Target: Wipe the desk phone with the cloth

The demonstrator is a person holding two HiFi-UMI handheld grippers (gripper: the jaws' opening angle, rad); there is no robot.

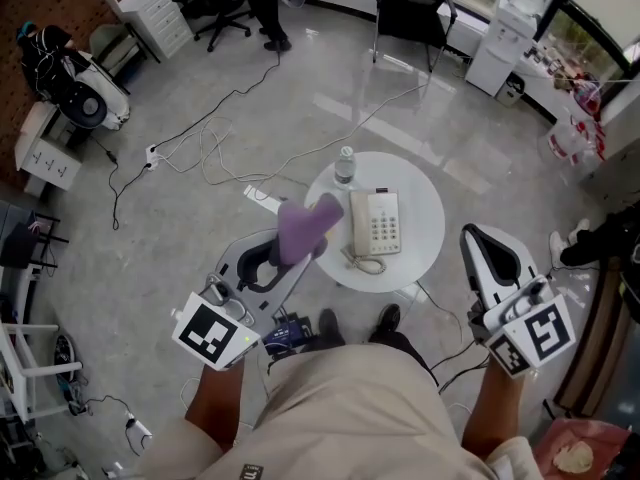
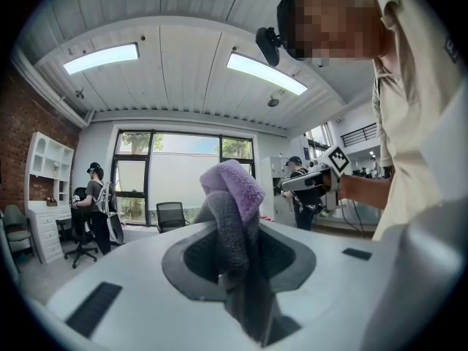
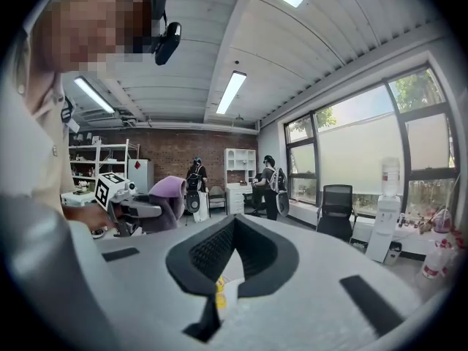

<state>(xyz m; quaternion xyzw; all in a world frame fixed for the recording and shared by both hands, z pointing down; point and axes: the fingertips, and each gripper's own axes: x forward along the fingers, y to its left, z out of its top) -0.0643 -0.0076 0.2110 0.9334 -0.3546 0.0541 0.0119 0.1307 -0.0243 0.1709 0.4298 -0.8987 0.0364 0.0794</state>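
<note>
The purple cloth is grasped in the left tongs, which are clenched on it. In the left gripper view the cloth is seen pinched between the two jaws, its lower part grey in shadow and its purple fold bunched up above the tips. From the head view the cloth is seen over the left edge of the round white counter, to the left of the desk phone and apart from it.

The desk phone is laid flat near the middle of the counter, its handset along its left side and its keypad to the right. Its coiled cord is curled on the counter just in front of it. A water bottle is stood upright at the far left rim of the counter, beyond the cloth.

The right tongs are held to the right of the counter, past its rim and well apart from the phone. In the right gripper view their jaws are seen brought together with nothing between them, so they are clenched and empty. In that same view the left tongs and the cloth are seen at the left, with a brick wall behind them.

Loose cables are spread over the grey floor beyond the counter. A black office chair and a white water dispenser are set along the far side, by the windows
</note>
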